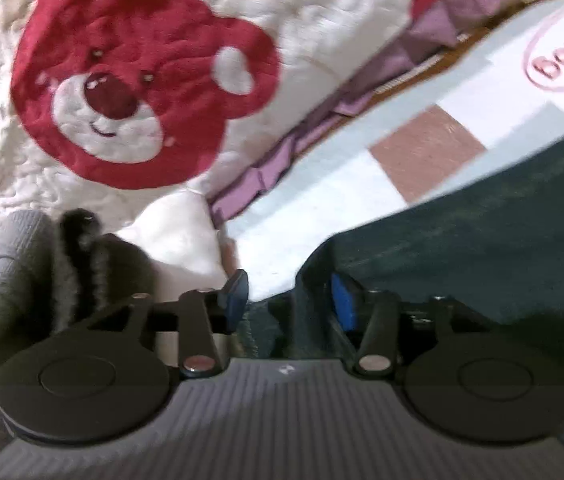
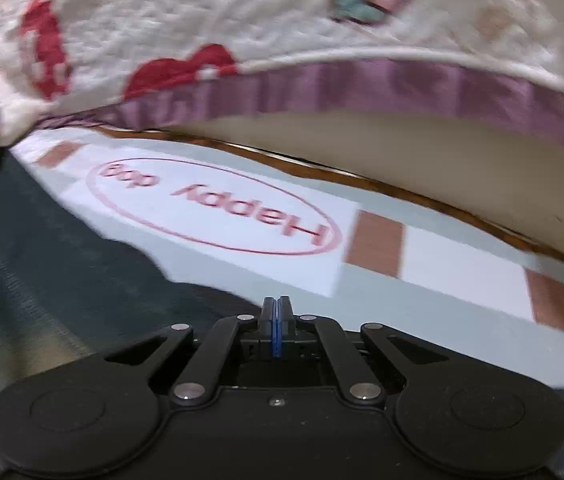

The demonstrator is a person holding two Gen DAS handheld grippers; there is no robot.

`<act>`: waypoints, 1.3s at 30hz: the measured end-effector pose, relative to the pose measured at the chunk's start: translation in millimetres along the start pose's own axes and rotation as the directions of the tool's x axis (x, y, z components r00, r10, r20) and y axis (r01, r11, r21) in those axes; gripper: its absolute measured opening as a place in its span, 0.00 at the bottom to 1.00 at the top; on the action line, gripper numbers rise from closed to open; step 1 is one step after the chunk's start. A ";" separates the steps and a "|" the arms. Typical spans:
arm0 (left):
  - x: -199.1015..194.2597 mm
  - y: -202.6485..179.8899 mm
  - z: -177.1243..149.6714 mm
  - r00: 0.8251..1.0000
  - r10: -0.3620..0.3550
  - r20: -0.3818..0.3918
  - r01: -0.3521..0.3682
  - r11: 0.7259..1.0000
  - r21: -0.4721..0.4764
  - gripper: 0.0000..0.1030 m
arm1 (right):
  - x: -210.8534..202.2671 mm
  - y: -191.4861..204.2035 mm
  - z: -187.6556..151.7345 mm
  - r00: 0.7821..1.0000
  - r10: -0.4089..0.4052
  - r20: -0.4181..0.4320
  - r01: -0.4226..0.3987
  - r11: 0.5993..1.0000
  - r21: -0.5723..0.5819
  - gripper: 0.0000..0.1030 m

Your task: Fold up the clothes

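I am seeing the dark green garment (image 1: 482, 216) lying ahead and right of my left gripper (image 1: 290, 300), its edge running between the spread, empty jaws; my right gripper (image 2: 277, 312), pressed closed on nothing, is hovering over its near edge.

The left gripper (image 1: 288, 300), low in the frame, has black linkage arms with silver pivot screws, two round black discs at lower left and lower right, blue pads on its fingers (image 1: 342, 300), and a ribbed grey body at the bottom. The right gripper (image 2: 277, 326) shows the same black linkages, silver screws, discs and thin blue pads, on a smooth black body.
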State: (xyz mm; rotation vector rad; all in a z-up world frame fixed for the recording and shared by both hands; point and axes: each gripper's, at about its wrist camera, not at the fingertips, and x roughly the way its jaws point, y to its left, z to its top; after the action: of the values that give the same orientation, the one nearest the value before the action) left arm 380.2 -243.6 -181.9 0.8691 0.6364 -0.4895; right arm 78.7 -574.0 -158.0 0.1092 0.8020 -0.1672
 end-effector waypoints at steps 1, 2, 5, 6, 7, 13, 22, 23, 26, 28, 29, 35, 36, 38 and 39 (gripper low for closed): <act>-3.1 9.5 2.8 1.000 -0.020 0.005 0.020 0.999 -0.031 0.32 | -0.3 5.4 -1.2 1.000 0.013 0.000 -0.013 1.000 0.007 0.10; -6.0 19.0 5.8 0.999 -0.038 0.009 0.039 0.997 -0.060 0.28 | -0.5 10.8 -2.4 1.000 0.026 0.001 -0.026 1.000 0.014 0.10; -16.1 44.8 13.4 0.999 -0.036 0.013 0.038 0.992 -0.120 0.29 | -1.3 27.0 -6.1 0.998 0.065 0.002 -0.065 0.997 0.036 0.36; -21.1 52.9 14.8 0.999 -0.039 0.017 0.041 0.989 -0.145 0.28 | -1.6 32.4 -7.3 0.997 0.078 0.003 -0.078 0.996 0.043 0.40; -34.1 57.8 11.2 0.996 -0.069 0.050 0.078 0.980 -0.184 0.28 | -1.9 37.8 -8.5 0.996 0.091 0.004 -0.091 0.995 0.050 0.41; -111.7 42.9 -43.2 0.977 -0.175 0.126 0.208 0.916 -0.342 0.42 | -3.4 70.1 -15.8 0.986 0.168 0.011 -0.168 0.981 0.092 0.47; -179.1 31.8 -167.2 0.976 -0.181 0.118 0.204 0.596 -0.776 0.55 | -2.3 126.9 -13.7 0.980 0.197 -0.018 -0.197 0.980 0.003 0.54; -180.5 31.1 -174.9 0.967 -0.211 0.141 0.235 0.532 -0.813 0.56 | -3.4 130.5 -13.7 0.981 0.195 -0.023 -0.195 0.981 -0.005 0.54; -181.4 25.9 -191.9 0.932 -0.276 0.237 0.328 0.354 -0.876 0.62 | -6.6 134.9 -16.4 0.977 0.212 -0.029 -0.211 0.977 0.017 0.54; -176.0 18.2 -194.5 0.927 -0.281 0.248 0.332 0.311 -0.890 0.66 | -7.4 141.4 -19.4 0.976 0.216 -0.029 -0.216 0.976 0.007 0.57; -171.1 14.1 -193.4 0.930 -0.281 0.235 0.320 0.308 -0.896 0.66 | -7.6 145.4 -21.0 0.976 0.215 -0.029 -0.215 0.977 -0.004 0.58; -150.5 6.7 -183.3 0.953 -0.259 0.158 0.220 0.235 -0.947 0.69 | -9.9 174.5 -22.6 0.984 0.173 -0.038 -0.177 0.977 -0.119 0.62; -150.3 6.5 -181.9 0.961 -0.234 0.151 0.206 0.234 -0.950 0.71 | -10.5 179.5 -23.6 0.986 0.162 -0.027 -0.164 0.976 -0.140 0.61; -146.1 7.3 -181.7 0.974 -0.199 0.111 0.154 0.217 -0.964 0.72 | -11.7 189.5 -25.7 0.990 0.140 -0.005 -0.139 0.973 -0.183 0.61; -142.8 8.1 -183.0 0.978 -0.190 0.083 0.121 0.201 -0.972 0.72 | -12.3 194.5 -26.7 0.992 0.130 0.006 -0.126 0.971 -0.204 0.61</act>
State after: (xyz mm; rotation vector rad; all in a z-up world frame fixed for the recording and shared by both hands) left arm 226.9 -69.7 -168.0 -0.4705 0.9221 -0.1330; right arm 88.4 -377.5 -161.0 -0.0338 0.7855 0.0358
